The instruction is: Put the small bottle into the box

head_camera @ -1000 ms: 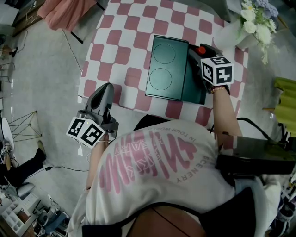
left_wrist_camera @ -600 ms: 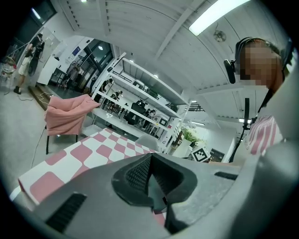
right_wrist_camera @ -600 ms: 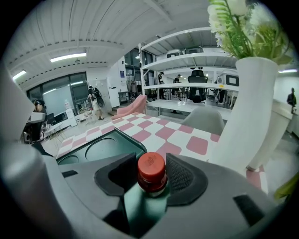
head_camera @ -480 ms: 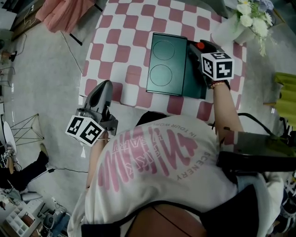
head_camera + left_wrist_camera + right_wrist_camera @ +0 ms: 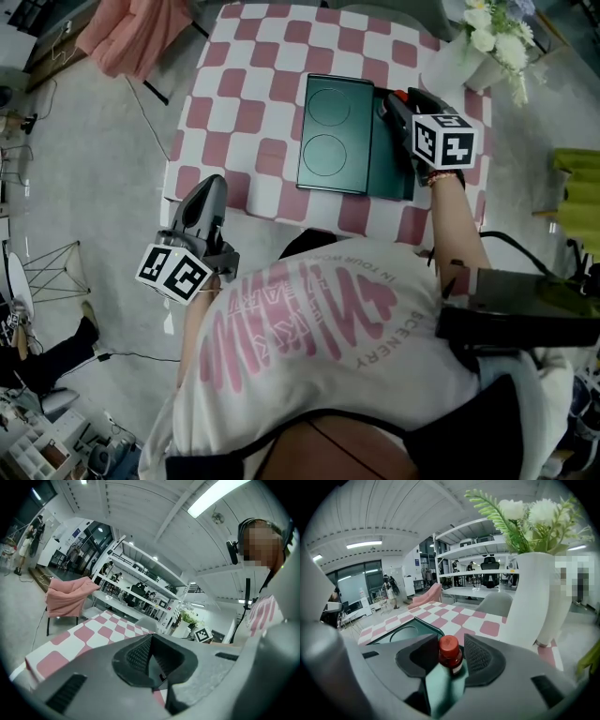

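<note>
A small bottle with a red cap (image 5: 450,654) stands upright between the pads of my right gripper (image 5: 450,663), over dark green box surface. The jaws are closing, and a thin gap shows beside the bottle on the right pad's side. In the head view the right gripper (image 5: 399,101) is over the right half of the open dark green box (image 5: 336,122), with the red cap (image 5: 413,95) at its tip. The left gripper (image 5: 208,192) hangs off the table's near left corner. Its jaws (image 5: 152,660) are together with nothing between them.
The box lies on a pink-and-white checkered table (image 5: 253,94). A white vase of flowers (image 5: 452,66) stands just right of the box, close to the right gripper and large in its view (image 5: 534,597). A chair with pink cloth (image 5: 131,33) stands left of the table.
The head view has shifted slightly. The right gripper stays over the box's right half with the bottle at its tip, and the left gripper has held its place.
</note>
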Motion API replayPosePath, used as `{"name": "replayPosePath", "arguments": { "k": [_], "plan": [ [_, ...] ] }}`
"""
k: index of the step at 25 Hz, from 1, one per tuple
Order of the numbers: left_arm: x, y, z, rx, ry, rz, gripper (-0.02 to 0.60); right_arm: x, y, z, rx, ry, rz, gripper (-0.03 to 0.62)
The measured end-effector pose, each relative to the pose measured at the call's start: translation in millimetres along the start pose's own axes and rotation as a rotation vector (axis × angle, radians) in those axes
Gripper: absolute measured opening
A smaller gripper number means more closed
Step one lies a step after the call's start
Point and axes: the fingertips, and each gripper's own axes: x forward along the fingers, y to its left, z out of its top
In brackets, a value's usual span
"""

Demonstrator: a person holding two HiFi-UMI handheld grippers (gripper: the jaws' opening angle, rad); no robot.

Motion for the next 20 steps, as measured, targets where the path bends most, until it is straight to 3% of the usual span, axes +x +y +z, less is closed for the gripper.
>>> {"name": "replayPosePath", "arguments": {
  "k": [7,20],
  "plan": [
    [7,-4,11,0.009,-0.018,-0.047,0.008,-13,0,8,0.072,-0.037,0.004,0.144],
    [69,-8,50,0.059,-0.003,-0.229,0.008,-19,-7,30,0.117,-0.092,-0.059,0.104]
  ]
}}
